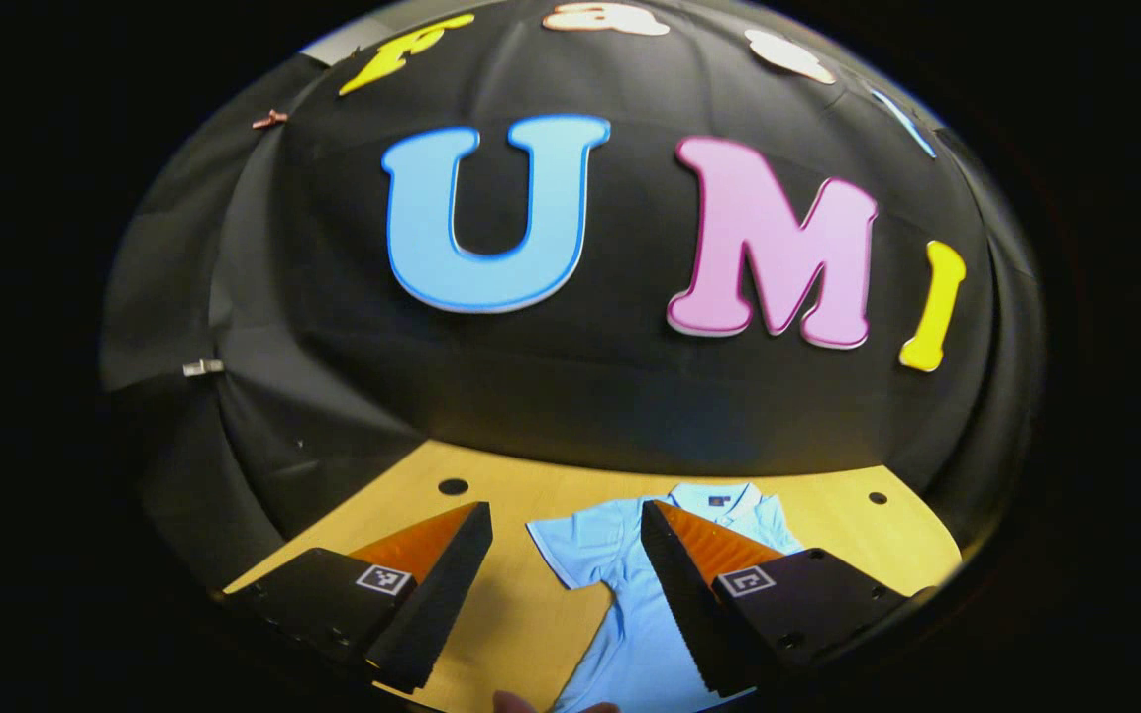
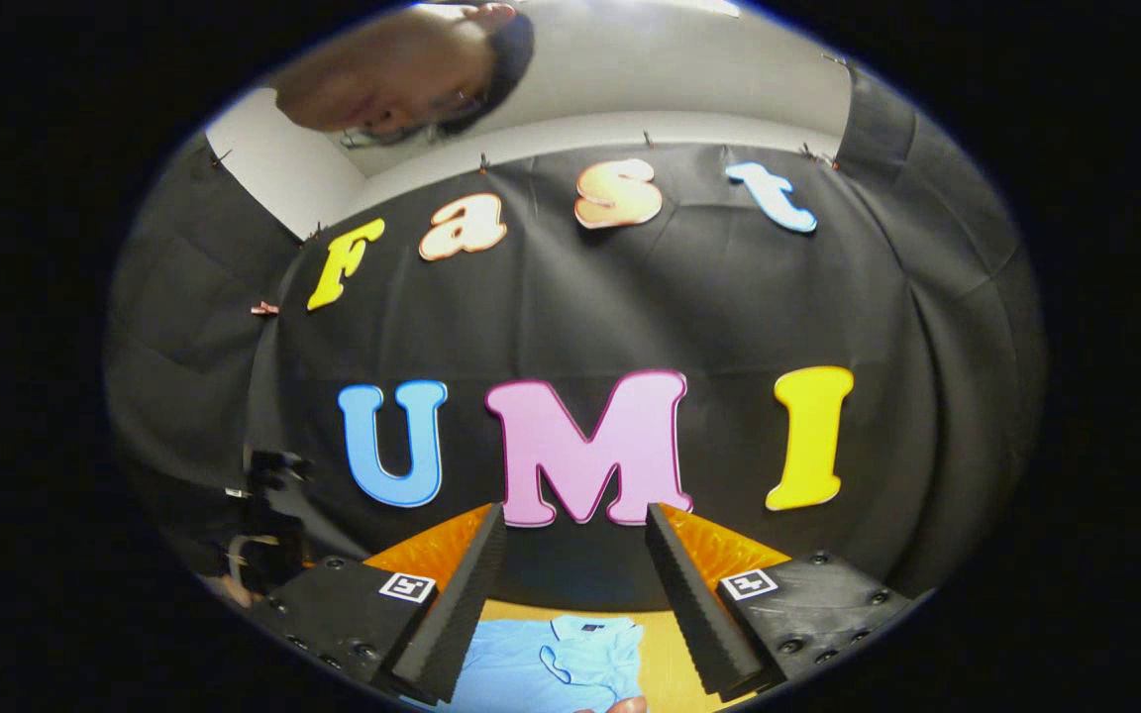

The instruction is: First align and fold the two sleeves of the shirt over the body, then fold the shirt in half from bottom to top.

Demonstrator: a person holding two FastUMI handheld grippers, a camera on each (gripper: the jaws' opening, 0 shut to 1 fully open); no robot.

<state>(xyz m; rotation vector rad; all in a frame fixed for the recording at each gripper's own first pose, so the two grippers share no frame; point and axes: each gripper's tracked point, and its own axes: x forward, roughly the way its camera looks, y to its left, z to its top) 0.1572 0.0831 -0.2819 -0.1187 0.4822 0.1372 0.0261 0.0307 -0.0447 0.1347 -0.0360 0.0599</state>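
Hovering wide apart, empty: left gripper [image 1: 567, 525], right gripper [image 2: 575, 525], above shirt [image 1: 630, 634].

Worktop [image 1: 521, 614] lies bare left of the shirt [image 1: 630, 634]; the wall [image 1: 531, 396] closes off the far edge.

R claw [image 2: 570, 594] agape above shirt [image 2: 546, 663] on table [image 2: 665, 659].

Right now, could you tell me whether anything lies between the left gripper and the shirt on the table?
Nothing visible does. The left gripper hangs open above the wooden table, and the light blue shirt lies flat just ahead of its fingers, with only bare tabletop beside it.
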